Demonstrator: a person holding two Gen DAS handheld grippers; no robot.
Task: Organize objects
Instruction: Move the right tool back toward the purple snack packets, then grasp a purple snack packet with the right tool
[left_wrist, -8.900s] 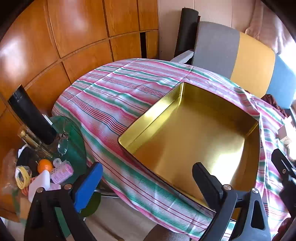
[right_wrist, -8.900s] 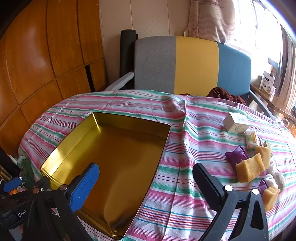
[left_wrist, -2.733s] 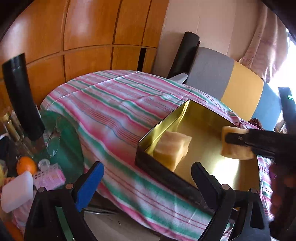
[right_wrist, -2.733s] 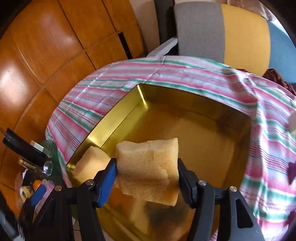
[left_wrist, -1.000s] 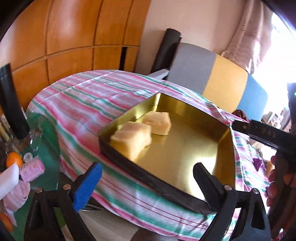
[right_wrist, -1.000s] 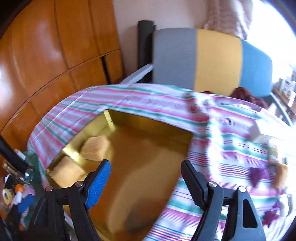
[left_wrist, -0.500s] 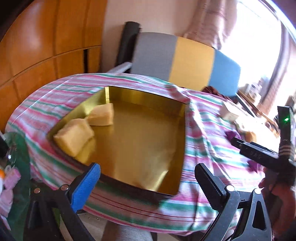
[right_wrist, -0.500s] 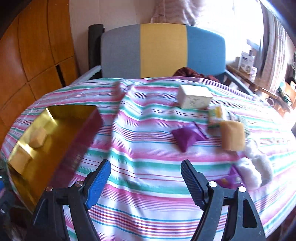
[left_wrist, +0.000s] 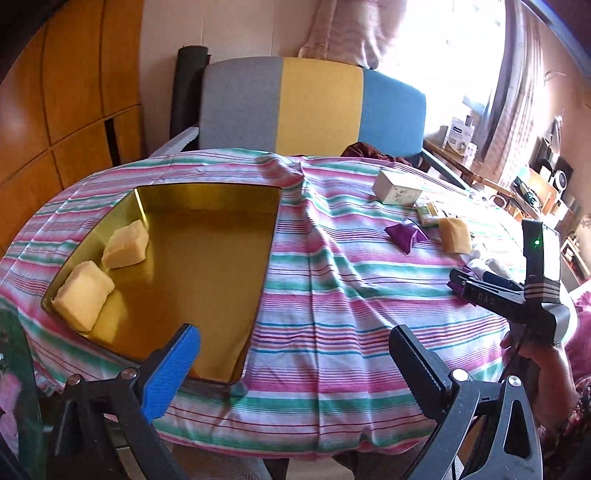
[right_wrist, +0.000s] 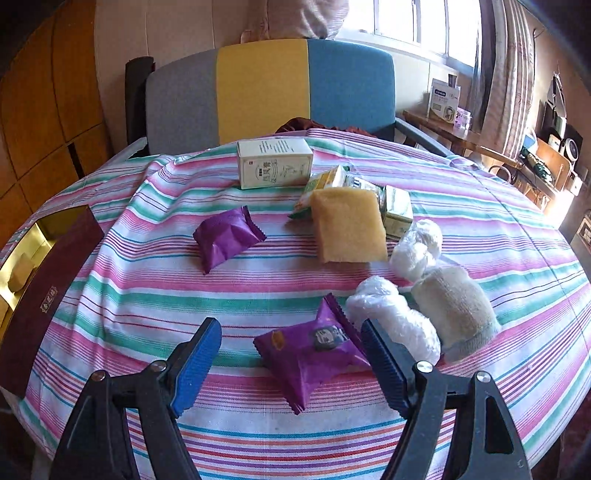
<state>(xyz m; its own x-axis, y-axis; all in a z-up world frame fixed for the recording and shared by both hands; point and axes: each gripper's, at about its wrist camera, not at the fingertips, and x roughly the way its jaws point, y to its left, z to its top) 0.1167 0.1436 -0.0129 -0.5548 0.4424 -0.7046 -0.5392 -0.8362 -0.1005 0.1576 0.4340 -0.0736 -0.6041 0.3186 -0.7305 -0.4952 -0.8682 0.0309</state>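
Surroundings: I see a counter under a striped cloth (right_wrist: 155, 295), with a chair (right_wrist: 266, 88) in grey, yellow and blue behind it and wood panelling on the left.
Loose things: a white carton (right_wrist: 274, 161) at the far side; near it a flat yellow sponge (right_wrist: 347, 229) resting partly on small green-and-yellow packets (right_wrist: 397, 210); a purple packet (right_wrist: 227, 238) to the left of the sponge; two white wrapped bundles (right_wrist: 417, 249) and a cream cloth roll (right_wrist: 456, 302) to the right.
In the way: the nearer white bundle (right_wrist: 391, 321) lies just beside my right gripper's outer finger; the cloth roll touches that bundle.
Tin: the gold tin (left_wrist: 207, 266) sits on the left part of the counter, open on top, with dark red outer walls.
Tin contents: two yellow sponge blocks (left_wrist: 125, 243) lie side by side along its left wall, close to each other.
Nearest purple packet: the near packet (right_wrist: 314, 350) lies flat on the cloth between my right jaws, long axis slanting from near right to far left, printed face up.
Right gripper (right_wrist: 291, 345): jaws released, set apart either side of that packet, not pressing it.
Left gripper (left_wrist: 295, 347): jaws released, wide apart and holding nothing, above the counter's near edge beside the tin.
Person: a hand (left_wrist: 543, 373) grips the right tool's handle at the right edge of the left view.
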